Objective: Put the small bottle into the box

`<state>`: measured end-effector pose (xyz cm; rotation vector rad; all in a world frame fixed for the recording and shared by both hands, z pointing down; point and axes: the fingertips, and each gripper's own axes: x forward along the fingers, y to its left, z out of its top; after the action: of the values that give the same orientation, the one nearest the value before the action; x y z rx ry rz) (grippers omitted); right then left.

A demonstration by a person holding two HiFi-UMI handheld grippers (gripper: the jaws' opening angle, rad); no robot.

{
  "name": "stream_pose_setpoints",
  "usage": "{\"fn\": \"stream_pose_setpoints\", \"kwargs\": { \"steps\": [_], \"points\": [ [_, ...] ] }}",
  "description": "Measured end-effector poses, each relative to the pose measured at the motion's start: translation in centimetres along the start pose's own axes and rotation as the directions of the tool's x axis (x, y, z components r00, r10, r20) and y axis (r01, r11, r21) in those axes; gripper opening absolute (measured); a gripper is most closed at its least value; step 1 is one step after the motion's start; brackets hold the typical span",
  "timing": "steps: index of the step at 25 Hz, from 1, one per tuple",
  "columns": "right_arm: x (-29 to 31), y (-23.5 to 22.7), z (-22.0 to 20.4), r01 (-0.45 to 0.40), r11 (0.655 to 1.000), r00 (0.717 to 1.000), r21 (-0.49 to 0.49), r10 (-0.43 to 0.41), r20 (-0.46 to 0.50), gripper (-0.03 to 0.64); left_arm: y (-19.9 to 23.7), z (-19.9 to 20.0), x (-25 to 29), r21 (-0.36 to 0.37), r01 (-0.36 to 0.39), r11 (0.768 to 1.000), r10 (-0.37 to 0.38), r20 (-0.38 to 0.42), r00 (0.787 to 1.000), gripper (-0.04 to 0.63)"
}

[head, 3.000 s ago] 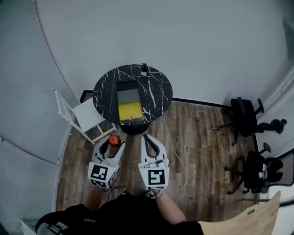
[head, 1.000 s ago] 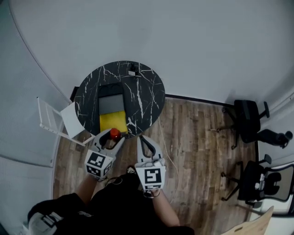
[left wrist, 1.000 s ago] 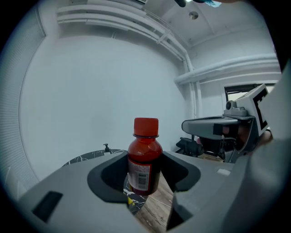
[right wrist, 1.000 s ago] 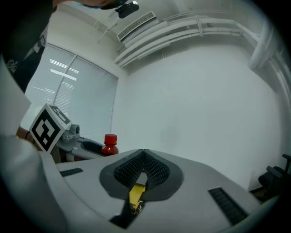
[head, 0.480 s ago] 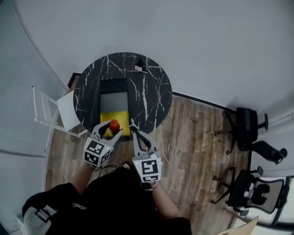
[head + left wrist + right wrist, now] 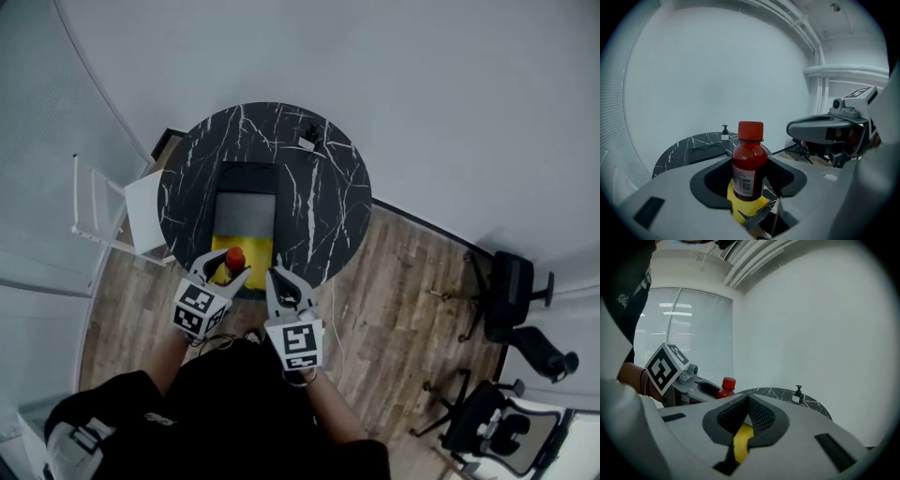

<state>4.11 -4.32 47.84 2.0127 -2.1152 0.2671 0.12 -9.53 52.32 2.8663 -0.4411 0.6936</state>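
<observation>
A small red-capped bottle of dark red liquid stands upright between the jaws of my left gripper, which is shut on it. In the head view the bottle hangs over the yellow near end of the box. The box is long and black with a grey inside, and it lies on the round black marble table. My right gripper is beside the left one at the table's near edge, with its jaws shut and nothing in them. The right gripper view shows the bottle to its left.
A small pump dispenser stands at the table's far edge. A white folding chair leans left of the table. Office chairs stand on the wood floor at right. A curved grey wall runs behind the table.
The person has walked up to the table. Both grippers moved from above the floor to the table's near edge, and the held bottle now hangs over the box's yellow end.
</observation>
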Motion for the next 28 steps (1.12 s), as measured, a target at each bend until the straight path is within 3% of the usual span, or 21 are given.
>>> {"fn": "stream_pose_setpoints", "kwargs": {
  "steps": [5, 12, 28],
  "points": [
    [3.5, -0.2, -1.1, -0.142, 0.989, 0.988, -0.044, 0.139, -0.068, -0.005, 2.5, -1.0, 1.5, -0.045, -0.065, 0.997, 0.063, -0.044, 0.997, 0.216],
    [7.9, -1.6, -1.7, -0.257, 0.965, 0.961, -0.046, 0.251, -0.112, -0.005, 4.7, -2.6, 3.4, -0.137, -0.114, 0.984, 0.097, -0.127, 0.987, 0.216],
    [14.5, -1.2, -6.0, -0.505, 0.863, 0.838, 0.013, 0.494, -0.232, -0.004, 7.7, -8.2, 5.0, -0.276, -0.307, 0.911, 0.216, -0.318, 0.923, 0.216]
  ]
}}
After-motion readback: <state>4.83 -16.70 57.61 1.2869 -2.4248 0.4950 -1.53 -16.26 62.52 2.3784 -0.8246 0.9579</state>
